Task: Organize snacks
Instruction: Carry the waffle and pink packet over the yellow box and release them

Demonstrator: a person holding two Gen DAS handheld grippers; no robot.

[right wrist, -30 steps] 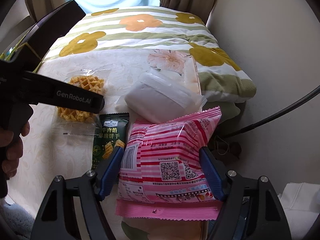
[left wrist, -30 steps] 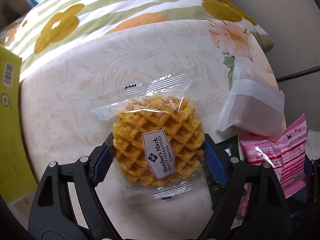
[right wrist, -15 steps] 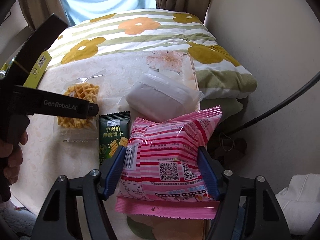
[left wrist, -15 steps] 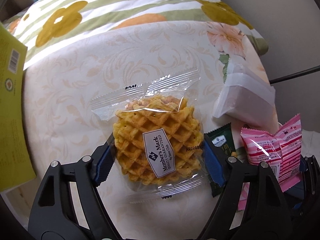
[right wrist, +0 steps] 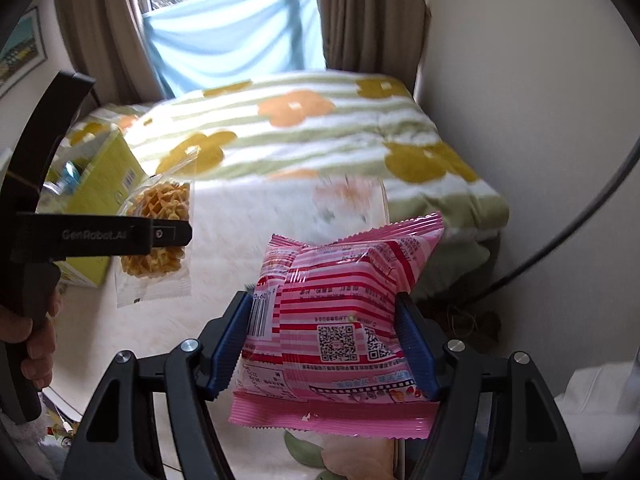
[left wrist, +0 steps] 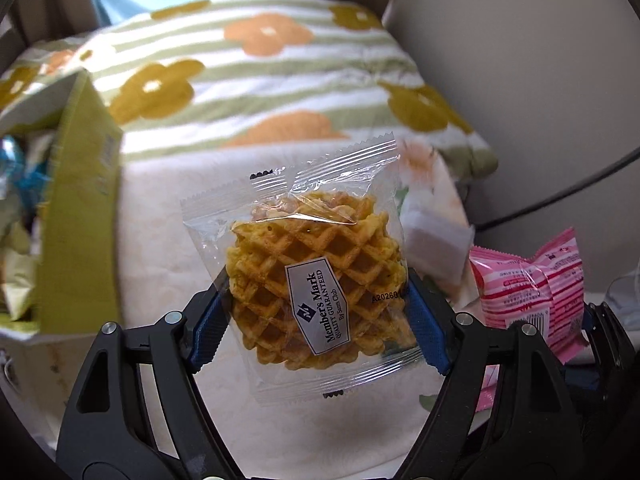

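At the far left, beside the cream floral cloth (left wrist: 168, 248), an open yellow-green carton (left wrist: 80, 216) with wrappers already inside is coming into sight; a second ago only its flat side was showing at the frame edge. Next to it, the left gripper (left wrist: 316, 316) is carrying the clear-wrapped Member's Mark waffle (left wrist: 316, 280), its blue pads pressing on both sides of the pack after closing a little further onto it. Earlier that pack was lying flat on the cloth; now it is hanging clear above it. Further right, the white soft pack (left wrist: 436, 244) is lying on the cloth, untouched. At the right, the right gripper (right wrist: 324, 344) is gripping the pink striped snack bag (right wrist: 344, 316) the same way, jaws part closed on its sides, and lifting it off the cloth too. Both snacks are airborne, so the pick-up looks done; the carton seems the likely destination, closest for the waffle.
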